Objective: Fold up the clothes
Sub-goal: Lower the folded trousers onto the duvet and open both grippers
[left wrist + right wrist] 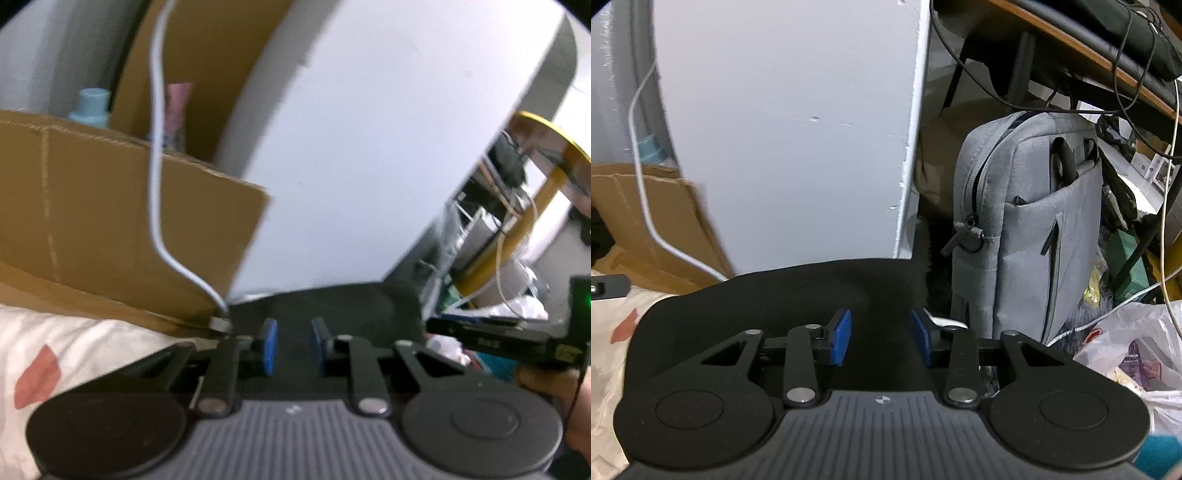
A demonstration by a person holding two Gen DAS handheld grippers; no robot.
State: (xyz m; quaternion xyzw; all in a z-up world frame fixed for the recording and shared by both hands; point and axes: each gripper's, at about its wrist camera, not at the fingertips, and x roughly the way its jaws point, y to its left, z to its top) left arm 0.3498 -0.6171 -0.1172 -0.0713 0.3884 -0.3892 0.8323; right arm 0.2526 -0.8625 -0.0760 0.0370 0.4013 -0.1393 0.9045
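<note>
A black garment (798, 299) lies on the white sheet with red prints (613, 354), against a white board. It also shows in the left wrist view (332, 306). My left gripper (293, 345) is open, its blue pads (269, 345) low over the garment's near part, nothing between them. My right gripper (881, 338) is open wider over the garment's right part, blue pads (841, 338) apart and empty. The right gripper's body (509, 338) shows at the right of the left wrist view. How the garment lies under the grippers is hidden.
A white board (790, 129) stands straight ahead. A cardboard box (110, 221) with a white cable (157, 184) sits to the left. A grey bag (1027, 236) stands to the right, with a plastic bag (1126, 354) and a cluttered desk beyond.
</note>
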